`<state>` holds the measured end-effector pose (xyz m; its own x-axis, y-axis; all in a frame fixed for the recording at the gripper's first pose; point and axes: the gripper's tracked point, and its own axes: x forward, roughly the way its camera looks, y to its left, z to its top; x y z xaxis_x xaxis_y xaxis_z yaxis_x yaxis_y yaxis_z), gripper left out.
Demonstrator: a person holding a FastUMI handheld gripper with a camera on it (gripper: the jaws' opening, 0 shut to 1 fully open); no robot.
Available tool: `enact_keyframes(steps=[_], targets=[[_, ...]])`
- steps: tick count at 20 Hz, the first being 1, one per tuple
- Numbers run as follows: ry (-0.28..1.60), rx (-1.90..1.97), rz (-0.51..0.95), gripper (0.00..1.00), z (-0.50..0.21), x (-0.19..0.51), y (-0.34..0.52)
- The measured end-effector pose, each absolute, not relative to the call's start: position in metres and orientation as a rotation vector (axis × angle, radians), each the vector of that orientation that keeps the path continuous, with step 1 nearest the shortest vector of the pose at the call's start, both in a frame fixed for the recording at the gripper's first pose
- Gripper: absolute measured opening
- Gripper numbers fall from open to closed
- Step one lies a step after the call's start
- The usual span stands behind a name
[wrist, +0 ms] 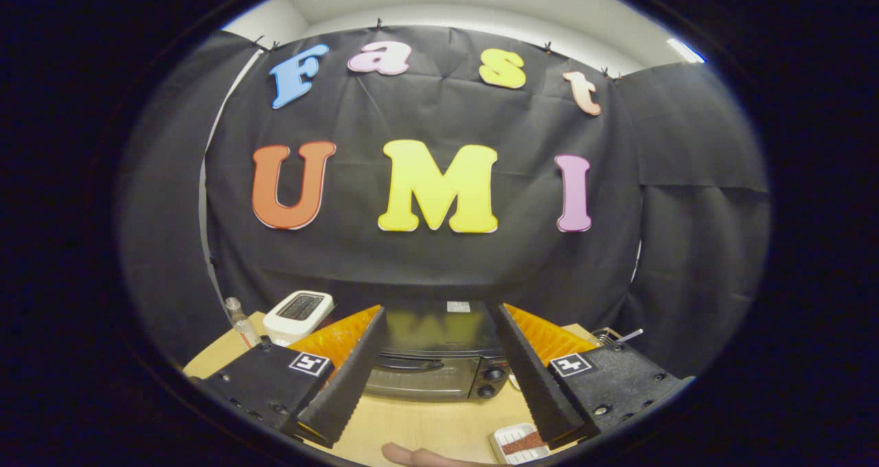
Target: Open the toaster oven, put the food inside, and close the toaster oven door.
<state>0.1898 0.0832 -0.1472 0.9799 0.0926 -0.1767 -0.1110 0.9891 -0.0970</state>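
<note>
Nearest the camera, the gripper hangs with its fingers spread wide, holding nothing, above the wooden table. At twelve o'clock beyond the tips sits the toaster oven, dark and boxy, door closed, its handle running across the top of the glass and two knobs at the right. Best approach, I judge: come in low and level, catch the handle, then pull down gently. Food on a small tray lies at five o'clock.
</note>
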Motion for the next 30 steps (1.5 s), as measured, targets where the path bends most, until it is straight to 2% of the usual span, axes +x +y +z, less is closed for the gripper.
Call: enact_keyframes(steps=[5,10,11,12,19,30], targets=[[0.295,-0.148,0.135,1.00,-0.217,0.254,0.112],[0.444,-0.162,0.135,1.00,-0.272,0.272,0.126],[0.418,-0.126,0.125,1.00,-0.268,0.280,0.130],[0.438,-0.130,0.121,0.97,-0.271,0.274,0.128],[0.380,-0.071,0.143,0.98,-0.271,0.256,0.126],[0.289,-0.074,0.149,0.98,-0.311,0.156,0.107]])
